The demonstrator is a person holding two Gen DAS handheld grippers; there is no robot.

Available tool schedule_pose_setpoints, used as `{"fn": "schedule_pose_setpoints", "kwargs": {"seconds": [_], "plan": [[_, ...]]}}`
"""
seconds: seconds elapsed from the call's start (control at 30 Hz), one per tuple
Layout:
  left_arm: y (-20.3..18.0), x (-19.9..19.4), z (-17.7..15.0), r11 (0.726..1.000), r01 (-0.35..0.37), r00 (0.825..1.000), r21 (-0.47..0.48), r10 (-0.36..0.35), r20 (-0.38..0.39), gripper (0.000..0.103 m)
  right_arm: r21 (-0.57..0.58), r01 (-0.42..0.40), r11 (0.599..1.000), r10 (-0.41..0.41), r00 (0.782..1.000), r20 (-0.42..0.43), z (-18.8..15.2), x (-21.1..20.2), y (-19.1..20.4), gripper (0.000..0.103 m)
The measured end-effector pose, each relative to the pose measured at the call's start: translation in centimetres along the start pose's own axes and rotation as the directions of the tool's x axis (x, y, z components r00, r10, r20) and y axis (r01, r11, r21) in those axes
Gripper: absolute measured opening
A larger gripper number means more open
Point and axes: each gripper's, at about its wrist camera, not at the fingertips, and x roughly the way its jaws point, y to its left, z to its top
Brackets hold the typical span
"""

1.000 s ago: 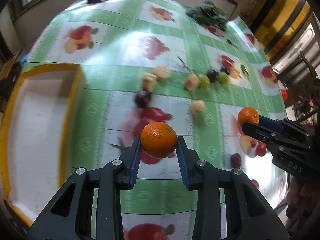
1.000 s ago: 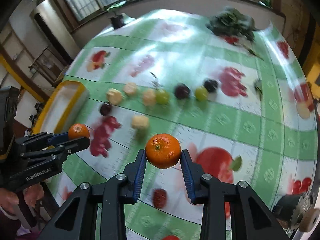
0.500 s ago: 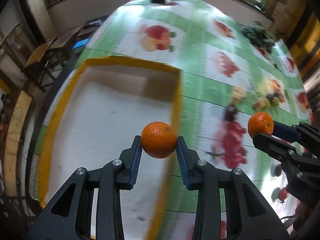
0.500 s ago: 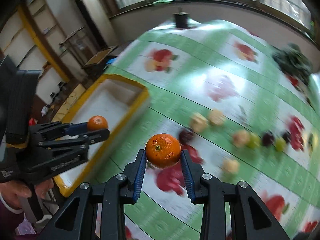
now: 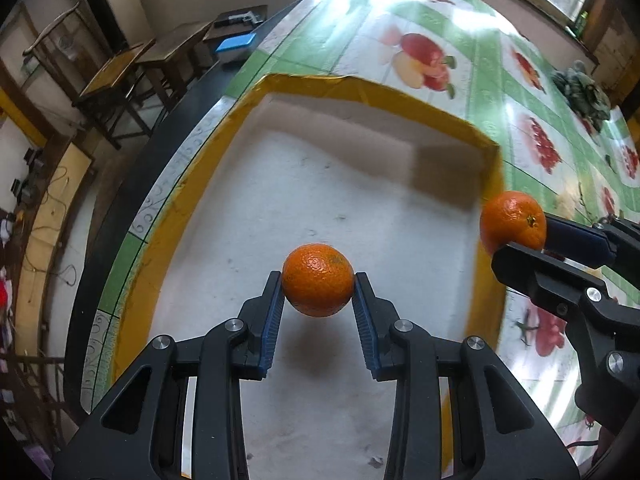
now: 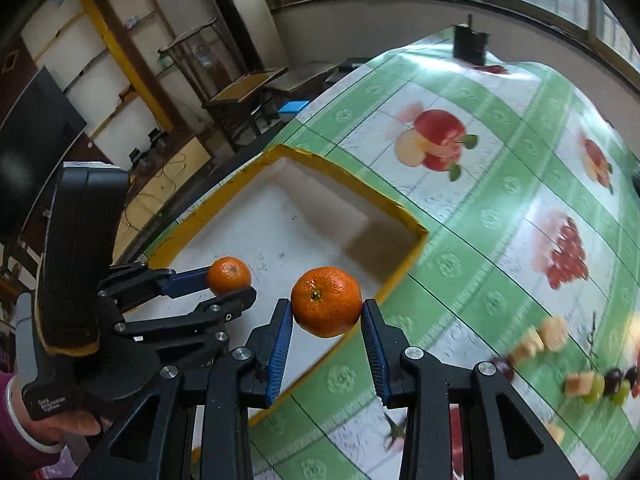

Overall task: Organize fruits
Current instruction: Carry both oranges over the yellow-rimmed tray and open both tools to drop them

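Two oranges gripped, carried over the yellow-edged tray.

Left gripper [image 5: 318, 300] clamped on an orange [image 5: 318, 279] at frame centre, hanging above the white tray [image 5: 360, 92] floor, shadow just beneath. Right gripper [image 6: 326, 320] pinching a second orange [image 6: 326, 301] at centre of its own view, poised over the tray's near yellow rim, not yet fully inside. More fruit pieces [image 6: 552, 336] strung along lower right on the green tablecloth [image 6: 500, 184]. Probably light, firm but slightly yielding, dimpled peel giving decent grip; best held across the widest middle, gently, to avoid bruising. Round, so likely to roll once released; better set low on the tray floor.
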Motion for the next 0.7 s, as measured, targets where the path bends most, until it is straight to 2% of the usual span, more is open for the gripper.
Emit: {"fn": "schedule_pose_setpoints", "kwargs": {"seconds": [0.23,0.57,0.63,0.7], "plan": [[1.1,1.2,0.2,1.000,-0.012,1.000,-0.028,0.012,-0.022,0.034,-0.015,-0.005,1.000,0.004,0.999,-0.045,1.0,2.6,0.5,0.034],[1.1,1.4,0.4,0.999,-0.004,1.000,-0.033,0.004,-0.009,0.035,-0.064,0.024,0.998,-0.031,0.995,-0.100,1.7,5.9,0.8,0.035],[1.2,1.3,0.4,0.999,-0.001,1.000,-0.038,0.001,-0.008,0.036,-0.065,0.024,0.998,-0.030,0.995,-0.100,1.7,5.9,0.7,0.035],[1.5,1.3,0.3,0.999,-0.018,1.000,-0.043,0.018,-0.004,0.044,-0.062,0.021,0.998,-0.028,0.994,-0.106,1.9,5.9,0.7,0.036]]}}
